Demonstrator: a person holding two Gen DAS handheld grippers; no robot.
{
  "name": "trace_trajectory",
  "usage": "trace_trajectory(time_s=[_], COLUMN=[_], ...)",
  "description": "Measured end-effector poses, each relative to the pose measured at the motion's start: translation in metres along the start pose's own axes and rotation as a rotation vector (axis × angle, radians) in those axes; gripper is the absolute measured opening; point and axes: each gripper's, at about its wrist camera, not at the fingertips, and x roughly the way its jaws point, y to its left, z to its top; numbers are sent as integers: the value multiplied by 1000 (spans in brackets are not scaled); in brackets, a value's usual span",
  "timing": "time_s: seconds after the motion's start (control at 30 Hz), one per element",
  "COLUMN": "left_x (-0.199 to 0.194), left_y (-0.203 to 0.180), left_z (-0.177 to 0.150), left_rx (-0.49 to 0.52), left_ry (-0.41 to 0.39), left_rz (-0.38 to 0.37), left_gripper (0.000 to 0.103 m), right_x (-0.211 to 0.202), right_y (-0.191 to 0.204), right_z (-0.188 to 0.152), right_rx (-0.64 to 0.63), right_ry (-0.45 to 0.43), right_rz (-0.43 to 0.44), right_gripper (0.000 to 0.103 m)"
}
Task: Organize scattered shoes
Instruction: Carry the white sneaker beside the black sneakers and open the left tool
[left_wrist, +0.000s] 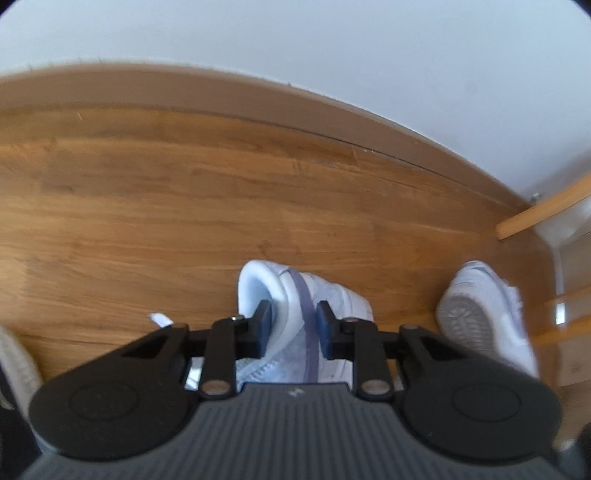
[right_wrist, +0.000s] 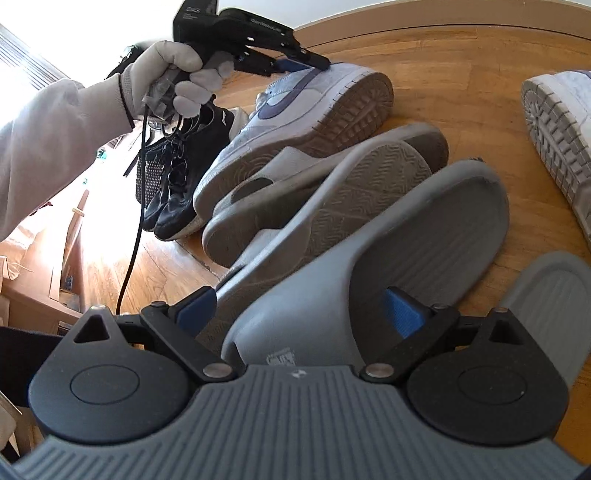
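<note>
left gripper (left_wrist: 293, 317) pinching heel collar of white sneaker (left_wrist: 295, 295); right gripper (right_wrist: 299, 306) spread wide around grey slide (right_wrist: 424, 229), not squeezing it

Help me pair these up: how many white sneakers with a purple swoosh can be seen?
2. One white sneaker lies on its side, its heel collar pinched by the left gripper. The other sneaker lies apart, sole showing, to the right. More may be hidden.

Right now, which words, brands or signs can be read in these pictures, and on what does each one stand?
"GenRobot", ending blurred: on the left gripper body.
Swoosh sign, no words: on the white sneaker.
White print on the grey slide strap: too blurred to read.
Logo on the black shoe: too small to read.
</note>
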Motion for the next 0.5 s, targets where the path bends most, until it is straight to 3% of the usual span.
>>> trace_trajectory(time_s=[0.13,0.2,0.23,0.27,0.4,0.5], left_x=[0,4,7,9,3,1], left_y=[2,7,8,9,11,19], left_z=[-2,0,0,0,-5,-7], left_rx=[-19,-28,-33,-37,-59,-106], left_ry=[-1,8,14,18,2,-10], left_rz=[-27,-8,7,21,28,4], left_gripper=[27,38,52,60,64,68], right_x=[-7,-16,-21,-25,-36,-22], right_y=[-6,-6,-7,-6,1,19], right_z=[-4,-1,1,3,21,54], right_rx=[28,17,11,5,-45,-92], right_ry=[-11,-40,-57,-75,-140,-162], right_rz=[11,-5,-14,-25,-46,8], right_gripper=[98,98,98,98,99,99])
